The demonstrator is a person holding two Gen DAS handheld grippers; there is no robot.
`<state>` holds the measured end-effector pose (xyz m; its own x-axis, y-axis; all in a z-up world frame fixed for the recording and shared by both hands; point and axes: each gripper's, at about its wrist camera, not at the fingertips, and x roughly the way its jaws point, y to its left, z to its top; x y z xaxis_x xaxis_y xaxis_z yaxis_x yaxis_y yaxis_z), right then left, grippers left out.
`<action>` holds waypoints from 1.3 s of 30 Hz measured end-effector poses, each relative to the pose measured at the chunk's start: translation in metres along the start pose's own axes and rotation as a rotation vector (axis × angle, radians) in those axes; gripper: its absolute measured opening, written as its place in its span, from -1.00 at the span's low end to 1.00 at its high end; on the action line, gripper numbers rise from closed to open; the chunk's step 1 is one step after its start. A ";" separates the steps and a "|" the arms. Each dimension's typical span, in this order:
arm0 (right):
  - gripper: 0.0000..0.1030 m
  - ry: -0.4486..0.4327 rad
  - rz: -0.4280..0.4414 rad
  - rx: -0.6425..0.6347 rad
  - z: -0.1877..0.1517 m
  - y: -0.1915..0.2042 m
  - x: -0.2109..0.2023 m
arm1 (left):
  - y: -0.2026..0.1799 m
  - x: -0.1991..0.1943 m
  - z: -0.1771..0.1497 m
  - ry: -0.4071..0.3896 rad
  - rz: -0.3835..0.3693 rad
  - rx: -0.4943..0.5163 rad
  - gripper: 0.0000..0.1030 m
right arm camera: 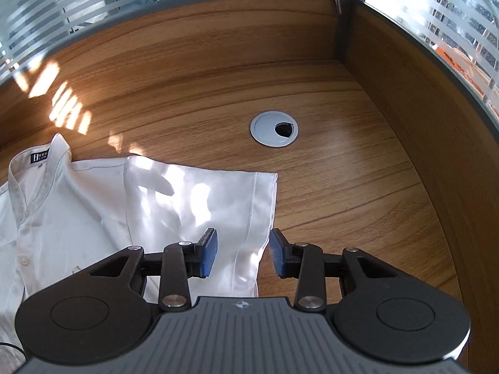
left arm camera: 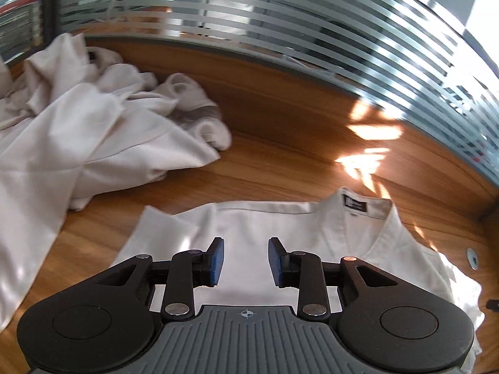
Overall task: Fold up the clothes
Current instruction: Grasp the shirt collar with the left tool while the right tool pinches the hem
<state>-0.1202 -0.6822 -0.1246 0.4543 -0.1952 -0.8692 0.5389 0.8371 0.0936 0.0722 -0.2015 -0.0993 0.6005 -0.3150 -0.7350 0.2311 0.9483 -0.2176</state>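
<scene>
A white collared shirt (left arm camera: 274, 227) lies flat on the wooden desk, collar and dark label toward the far side. My left gripper (left arm camera: 246, 260) hovers open over the shirt's left part, nothing between its blue pads. In the right wrist view the same shirt (right arm camera: 103, 205) spreads to the left, with its short sleeve (right arm camera: 224, 199) stretched toward the right. My right gripper (right arm camera: 243, 254) is open above the sleeve's hem edge, its right pad over bare wood.
A heap of crumpled white clothes (left arm camera: 78, 131) covers the desk's left side. A round silver cable grommet (right arm camera: 273, 128) sits in the desk beyond the sleeve. Wooden partition walls (right arm camera: 421, 118) with striped glass (left arm camera: 312, 25) enclose the back and right.
</scene>
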 end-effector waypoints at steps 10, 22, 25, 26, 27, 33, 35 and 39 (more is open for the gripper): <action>-0.19 0.038 0.028 0.054 0.015 -0.014 0.037 | -0.086 0.085 0.012 0.107 -0.225 0.205 -0.26; -0.19 0.043 0.028 0.059 0.032 -0.026 0.067 | -0.170 0.164 0.019 0.222 -0.403 0.365 -0.25; -0.44 0.046 0.040 0.040 0.036 -0.026 0.069 | -0.178 0.175 0.017 0.229 -0.398 0.369 -0.25; -0.53 0.047 0.040 0.031 0.037 -0.026 0.070 | -0.178 0.177 0.016 0.237 -0.396 0.363 -0.25; -0.67 0.046 0.041 0.027 0.038 -0.027 0.069 | -0.178 0.178 0.015 0.239 -0.390 0.361 -0.25; -0.93 0.013 0.053 0.020 0.041 -0.029 0.060 | -0.173 0.181 0.014 0.227 -0.363 0.318 -0.23; -0.95 0.000 0.049 0.022 0.041 -0.030 0.057 | -0.171 0.183 0.013 0.245 -0.388 0.297 -0.30; -0.97 -0.037 0.019 0.030 0.042 -0.034 0.052 | -0.167 0.177 0.016 0.217 -0.453 0.265 -0.90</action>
<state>-0.0849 -0.7421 -0.1520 0.4907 -0.1985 -0.8484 0.5507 0.8252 0.1254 0.1525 -0.4165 -0.1827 0.2322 -0.6462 -0.7270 0.6297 0.6695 -0.3940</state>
